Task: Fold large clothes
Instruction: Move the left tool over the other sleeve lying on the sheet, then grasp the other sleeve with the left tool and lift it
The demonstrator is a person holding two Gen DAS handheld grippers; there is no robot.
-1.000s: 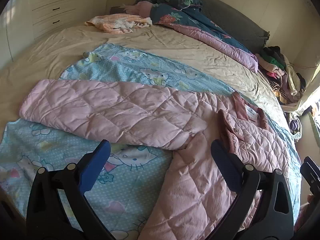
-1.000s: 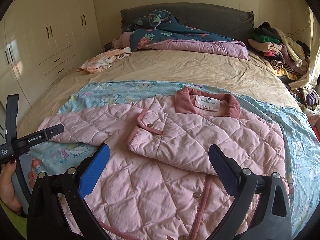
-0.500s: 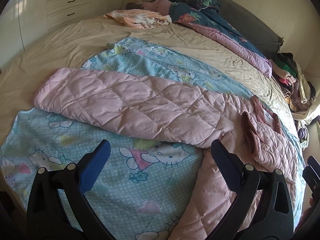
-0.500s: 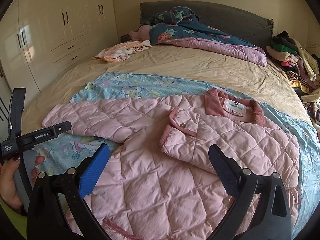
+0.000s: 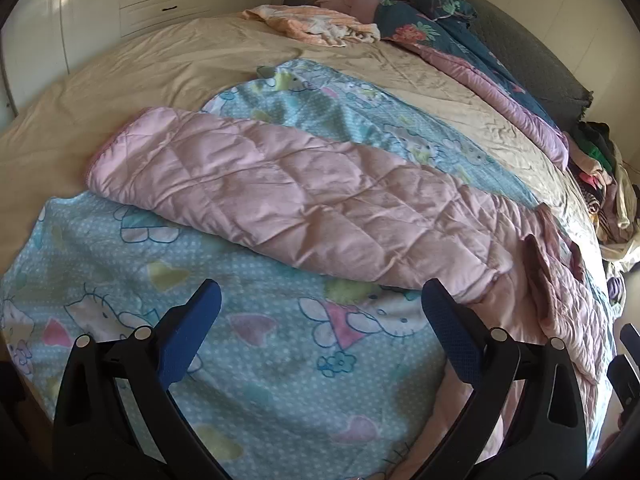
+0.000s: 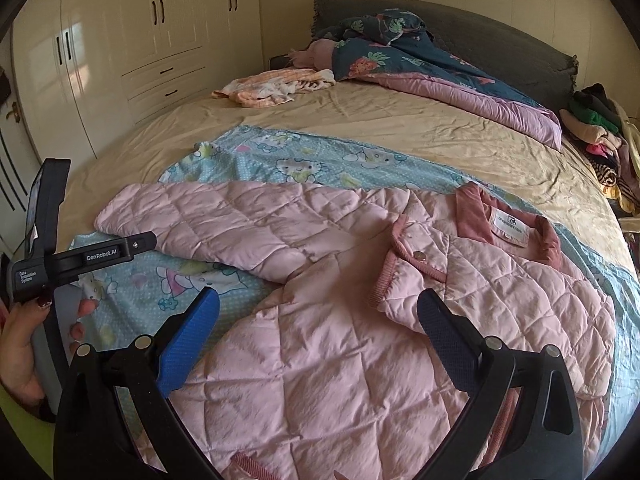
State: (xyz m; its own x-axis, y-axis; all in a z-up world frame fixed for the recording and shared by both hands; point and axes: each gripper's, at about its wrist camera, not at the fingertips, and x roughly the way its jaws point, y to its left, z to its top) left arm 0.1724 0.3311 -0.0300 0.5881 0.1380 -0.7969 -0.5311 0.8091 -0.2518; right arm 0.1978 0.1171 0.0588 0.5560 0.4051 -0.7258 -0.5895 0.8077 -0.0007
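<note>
The pale pink quilted jacket [image 6: 360, 320] lies flat on a light blue cartoon-print sheet [image 5: 260, 360] spread over the tan-covered bed [image 6: 440, 132]. One sleeve [image 5: 280, 192] stretches out sideways; a front panel is folded over the chest. Around it: a crumpled peach cloth [image 6: 276, 84], a dark floral duvet [image 6: 400, 56] at the headboard and a heap of clothes [image 6: 600, 140] at the bedside. Nothing obstructs the jacket.

Both the left gripper [image 5: 320, 320] and the right gripper [image 6: 316, 320] hover above it, jaws spread wide, holding nothing. Since a second ago the left has shifted toward the sleeve.

Only the right view shows the collar label [image 6: 512, 224], the cream wardrobe [image 6: 120, 40] and the hand [image 6: 24, 344] holding the left gripper.
</note>
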